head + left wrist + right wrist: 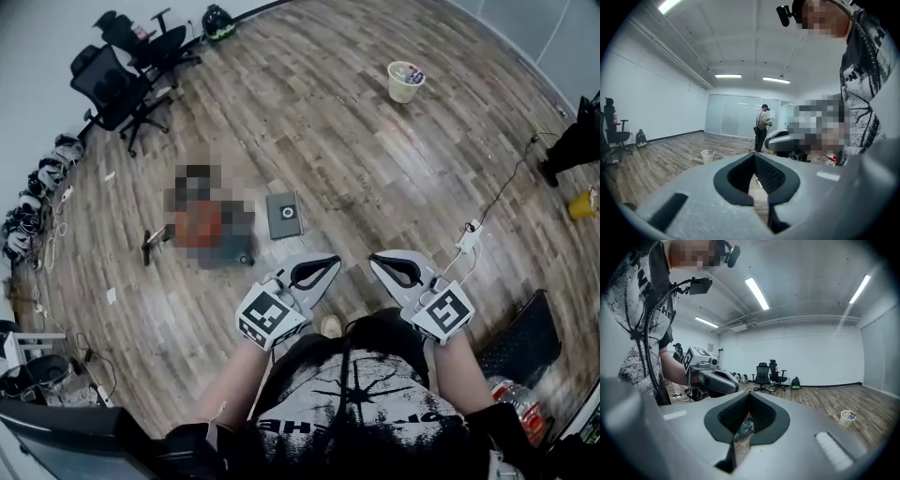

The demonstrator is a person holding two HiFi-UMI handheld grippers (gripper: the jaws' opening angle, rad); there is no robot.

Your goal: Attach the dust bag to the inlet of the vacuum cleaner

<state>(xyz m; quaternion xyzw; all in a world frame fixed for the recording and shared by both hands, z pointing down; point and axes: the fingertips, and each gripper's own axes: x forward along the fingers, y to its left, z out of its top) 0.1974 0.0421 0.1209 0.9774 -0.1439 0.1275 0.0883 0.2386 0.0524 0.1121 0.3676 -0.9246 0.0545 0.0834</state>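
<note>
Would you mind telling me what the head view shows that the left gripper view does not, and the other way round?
Only the head view shows a flat grey square item lying on the wood floor ahead of the grippers. Only the left gripper view shows the ceiling lights and a person standing by the glass wall. Both show the cream bin, black office chairs, and the left gripper, its jaws together.

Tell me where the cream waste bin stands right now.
In the head view the cream waste bin stands on the wooden floor at top right, across the room from the office chairs at top left.
</note>
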